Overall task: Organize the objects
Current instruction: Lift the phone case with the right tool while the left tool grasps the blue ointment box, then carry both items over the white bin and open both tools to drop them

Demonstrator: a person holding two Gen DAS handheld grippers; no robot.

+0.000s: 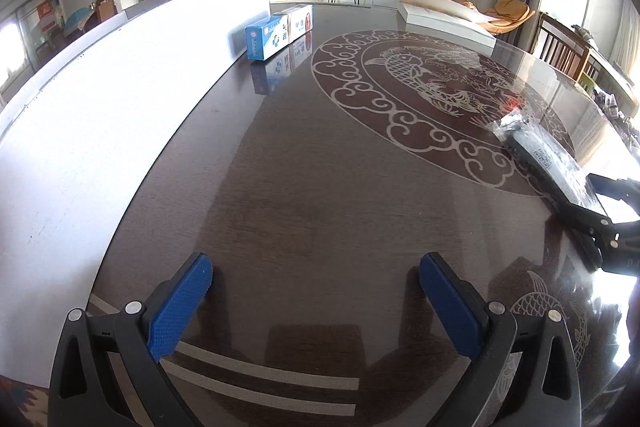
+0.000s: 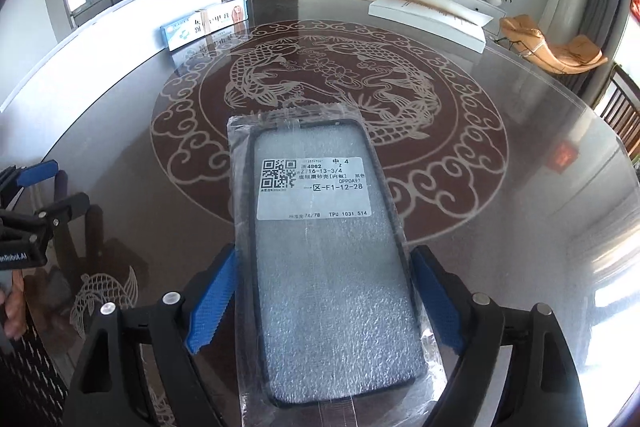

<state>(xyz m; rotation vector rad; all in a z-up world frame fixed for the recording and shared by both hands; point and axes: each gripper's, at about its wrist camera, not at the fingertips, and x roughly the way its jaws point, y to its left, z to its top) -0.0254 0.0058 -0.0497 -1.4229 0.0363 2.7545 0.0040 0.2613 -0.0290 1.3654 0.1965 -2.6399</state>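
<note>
While the left gripper (image 1: 316,291) hovers over the dark glass table (image 1: 320,167) with its blue pads spread wide and nothing between them, two cartons (image 1: 280,31) stand against the white board (image 1: 100,99) at the far left. Right of these, the right gripper (image 2: 322,297) clasps a bagged phone case (image 2: 324,267) by its long edges, its labelled end stretching toward the table's fish medallion (image 2: 328,79).

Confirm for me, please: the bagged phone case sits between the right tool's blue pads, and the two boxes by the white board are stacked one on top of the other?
Not quite. The two boxes lie end to end on the table, not stacked, as the right wrist view shows. The bagged phone case does sit between the right tool's blue pads, by the white board.
</note>
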